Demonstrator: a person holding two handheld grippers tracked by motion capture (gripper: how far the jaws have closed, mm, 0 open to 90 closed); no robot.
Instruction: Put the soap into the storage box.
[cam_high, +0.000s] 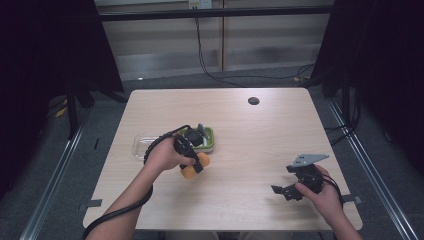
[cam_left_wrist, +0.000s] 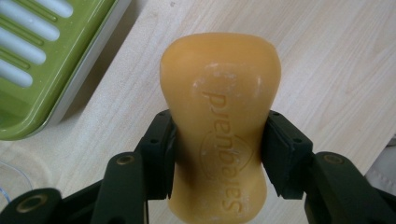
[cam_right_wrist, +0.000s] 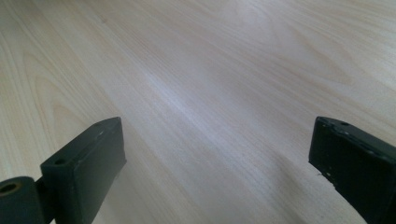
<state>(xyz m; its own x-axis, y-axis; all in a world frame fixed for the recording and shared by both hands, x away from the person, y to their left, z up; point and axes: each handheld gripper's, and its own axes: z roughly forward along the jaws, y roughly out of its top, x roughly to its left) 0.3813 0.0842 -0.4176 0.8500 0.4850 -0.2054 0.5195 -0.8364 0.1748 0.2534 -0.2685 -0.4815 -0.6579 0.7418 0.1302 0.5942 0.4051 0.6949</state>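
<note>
From the high view, the left gripper (cam_high: 192, 162) is seen near the middle of the wooden table (cam_high: 260, 140), and an orange bar of soap (cam_high: 191, 170) is held at its tip, just in front of the green soap dish (cam_high: 210, 140). A clear lid (cam_high: 141, 145) is seen lying just left of the dish. Over on the right, the right gripper (cam_high: 285, 191) is held low near the table's front edge, well apart from the soap.

In the left gripper view, the soap (cam_left_wrist: 219, 126) is pinched at its narrow waist, one black jaw pressed against each side, the embossed face turned up to the camera. The green dish (cam_left_wrist: 46, 60) is seen at the upper left, close to the soap but not touching it, with bare table (cam_left_wrist: 336, 70) beyond.

In the right gripper view, the jaws are spread wide, nothing is held between them, and the pale wood grain of the table (cam_right_wrist: 210, 93) is seen below.
</note>
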